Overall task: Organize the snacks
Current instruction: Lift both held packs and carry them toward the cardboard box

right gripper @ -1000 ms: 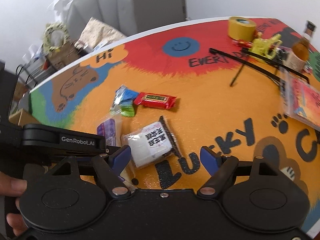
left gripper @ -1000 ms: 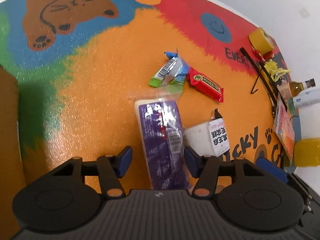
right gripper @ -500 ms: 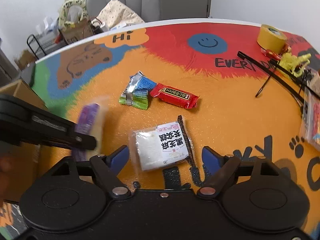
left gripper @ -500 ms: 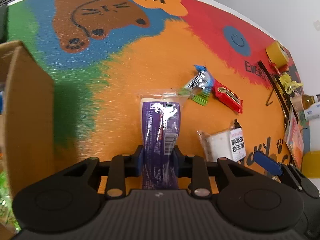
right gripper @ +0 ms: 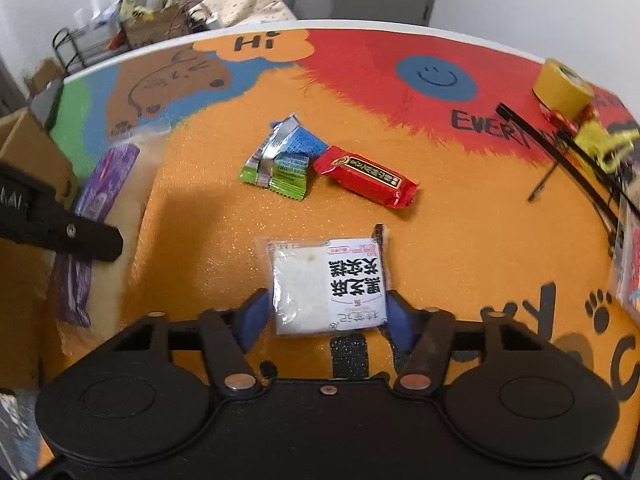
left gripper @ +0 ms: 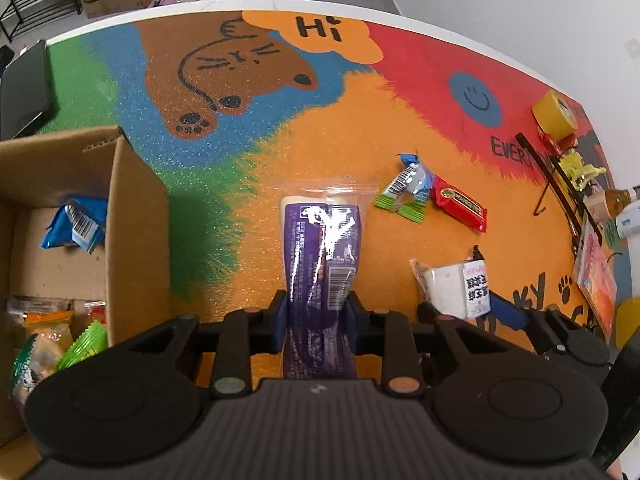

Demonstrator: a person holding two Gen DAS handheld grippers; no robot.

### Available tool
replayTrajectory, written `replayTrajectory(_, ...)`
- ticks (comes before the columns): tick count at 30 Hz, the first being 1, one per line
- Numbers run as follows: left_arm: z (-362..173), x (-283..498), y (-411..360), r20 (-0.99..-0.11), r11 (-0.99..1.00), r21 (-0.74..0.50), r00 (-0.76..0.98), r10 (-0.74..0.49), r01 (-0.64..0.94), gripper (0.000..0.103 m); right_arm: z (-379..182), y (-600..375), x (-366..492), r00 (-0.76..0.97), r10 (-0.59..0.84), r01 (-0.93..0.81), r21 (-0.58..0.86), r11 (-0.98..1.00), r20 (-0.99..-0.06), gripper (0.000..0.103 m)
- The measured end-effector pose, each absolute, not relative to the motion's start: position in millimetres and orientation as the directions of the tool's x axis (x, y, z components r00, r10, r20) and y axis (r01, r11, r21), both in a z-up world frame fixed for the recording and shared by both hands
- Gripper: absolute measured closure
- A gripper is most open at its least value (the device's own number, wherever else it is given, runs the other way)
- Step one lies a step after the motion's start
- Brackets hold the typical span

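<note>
Two claws worked over the brightly painted round surface (left gripper: pixel 340 128); the left claw (left gripper: pixel 318 316) was closed tight on the long purple plastic-wrapped snack bar (left gripper: pixel 320 256), its blue pads pressing the wrapper's sides near the barcode end, with the clear sealed end of the packet pointing away toward the far edge; in the right wrist view that same bar (right gripper: pixel 100 208) appeared at the left, crossed by a black finger of the left claw; the right claw (right gripper: pixel 330 316) stood partly open, its blue fingertips (right gripper: pixel 398 320) set at either side of the square white rice-cake packet with black Chinese lettering (right gripper: pixel 328 284); whether they pressed it could not be told; the packet lay flat on the orange patch; farther off, a crumpled blue and green foil wrapper (right gripper: pixel 282 160) lay touching a shiny red rectangular candy bar (right gripper: pixel 366 176), both well apart from either claw; an open brown cardboard box (left gripper: pixel 132 216) stood at the left of the left wrist view, just beside the green patch, with a blue barcoded packet (left gripper: pixel 74 222) and several green and orange packets (left gripper: pixel 52 344) inside; a roll of yellow tape (right gripper: pixel 562 86) sat near the far right edge, with thin black rods (right gripper: pixel 560 156) lying across the red area beside it.
</note>
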State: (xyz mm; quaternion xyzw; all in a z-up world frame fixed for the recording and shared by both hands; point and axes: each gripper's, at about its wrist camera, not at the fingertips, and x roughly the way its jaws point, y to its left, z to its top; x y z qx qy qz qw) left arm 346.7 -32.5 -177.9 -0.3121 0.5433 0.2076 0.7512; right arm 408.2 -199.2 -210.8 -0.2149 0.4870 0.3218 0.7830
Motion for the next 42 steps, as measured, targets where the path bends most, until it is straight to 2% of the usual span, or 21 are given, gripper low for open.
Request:
replayTrajectory(1,-177,347,-33,-0.946,0.727,-0.241,0.324,-0.027,-0.643,0.075,-209,-202,409,0.315,0.299,-0.702,-0.009,0.712,-0.901,0.051)
replayTrajectory(4,-173,347,-36,-0.947,0.755,-0.231,0.32,-0.029,-0.614,0.075,-203,-210,404,0.329,0.297,-0.663,0.005,0.749,-0.897,0.052)
replayTrajectory(21,-127,309,-50,-0.915,0.853,-0.277,0.391,-0.094,-0.443,0.075,-148,-231,341,0.426,0.293,-0.481,0.06,0.875,-0.856,0.053)
replayTrajectory(42,-72,227,-3,-0.872,0.884,-0.291,0.482,-0.088,-0.366,0.075,-102,-205,252,0.523,0.319,-0.421,0.086,0.903,-0.79,0.053)
